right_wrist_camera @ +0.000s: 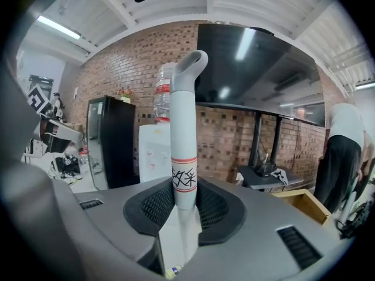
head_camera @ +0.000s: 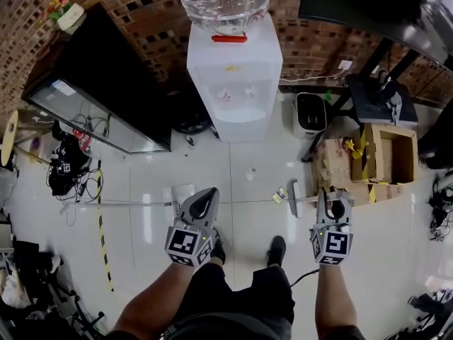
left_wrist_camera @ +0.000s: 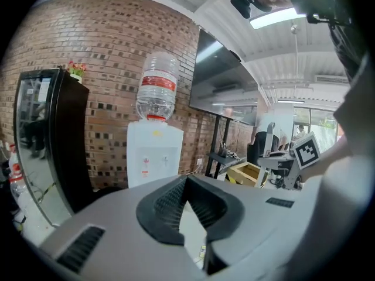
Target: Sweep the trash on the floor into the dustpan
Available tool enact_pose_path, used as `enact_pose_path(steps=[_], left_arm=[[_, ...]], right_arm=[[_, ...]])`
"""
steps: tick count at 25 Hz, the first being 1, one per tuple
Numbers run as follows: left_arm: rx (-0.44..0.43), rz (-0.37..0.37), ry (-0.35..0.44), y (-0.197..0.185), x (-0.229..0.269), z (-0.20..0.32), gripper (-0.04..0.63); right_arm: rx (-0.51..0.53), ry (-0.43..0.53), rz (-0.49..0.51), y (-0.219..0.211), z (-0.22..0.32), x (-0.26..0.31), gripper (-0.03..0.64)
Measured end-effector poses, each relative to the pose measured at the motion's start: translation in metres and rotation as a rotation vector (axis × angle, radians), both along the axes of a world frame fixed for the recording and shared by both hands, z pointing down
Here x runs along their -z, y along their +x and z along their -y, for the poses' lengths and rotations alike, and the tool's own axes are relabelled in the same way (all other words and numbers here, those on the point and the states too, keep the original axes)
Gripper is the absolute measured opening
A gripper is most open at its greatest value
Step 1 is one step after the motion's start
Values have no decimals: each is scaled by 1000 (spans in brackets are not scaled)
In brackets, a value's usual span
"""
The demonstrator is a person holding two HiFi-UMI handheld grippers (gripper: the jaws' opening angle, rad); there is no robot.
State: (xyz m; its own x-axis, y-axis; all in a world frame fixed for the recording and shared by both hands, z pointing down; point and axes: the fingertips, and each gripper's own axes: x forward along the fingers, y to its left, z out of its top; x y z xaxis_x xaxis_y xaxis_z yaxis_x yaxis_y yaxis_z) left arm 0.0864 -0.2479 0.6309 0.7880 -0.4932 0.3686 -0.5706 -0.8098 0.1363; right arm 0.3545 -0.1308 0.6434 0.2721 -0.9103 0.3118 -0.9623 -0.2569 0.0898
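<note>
My right gripper [head_camera: 333,205] is shut on a white tool handle [right_wrist_camera: 184,151] with red bands and black marks, which stands upright between its jaws. A grey head [head_camera: 292,197] lies on the floor just left of this gripper; I cannot tell whether it is a broom or a dustpan. A yellow-and-white scrap [head_camera: 279,195] lies beside that head, and a small crumpled scrap [head_camera: 250,173] lies farther ahead. My left gripper [head_camera: 204,198] hovers over the tiles at the left, shut with nothing in it [left_wrist_camera: 186,204]. A thin pole [head_camera: 120,204] with a white end [head_camera: 180,193] lies left of it.
A white water dispenser [head_camera: 233,69] stands ahead by the brick wall, with a black glass-door cabinet [head_camera: 106,83] to its left. A cardboard box [head_camera: 386,154] and a small white appliance [head_camera: 310,112] sit at the right. Cables [head_camera: 67,165] and striped tape [head_camera: 102,239] lie at the left.
</note>
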Motion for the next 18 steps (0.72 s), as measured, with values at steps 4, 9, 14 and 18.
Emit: enact_pose_path(steps=[4, 9, 14, 18], left_arm=[[44, -17, 11, -47, 14, 7, 21], [204, -21, -22, -144, 17, 21, 22], [264, -1, -37, -209, 15, 28, 21], [269, 0, -41, -243, 12, 34, 22]], right_arm=[[57, -27, 35, -54, 24, -3, 106], [106, -79, 52, -114, 50, -11, 107], [62, -92, 73, -150, 74, -11, 109], [57, -94, 91, -185, 95, -9, 109]])
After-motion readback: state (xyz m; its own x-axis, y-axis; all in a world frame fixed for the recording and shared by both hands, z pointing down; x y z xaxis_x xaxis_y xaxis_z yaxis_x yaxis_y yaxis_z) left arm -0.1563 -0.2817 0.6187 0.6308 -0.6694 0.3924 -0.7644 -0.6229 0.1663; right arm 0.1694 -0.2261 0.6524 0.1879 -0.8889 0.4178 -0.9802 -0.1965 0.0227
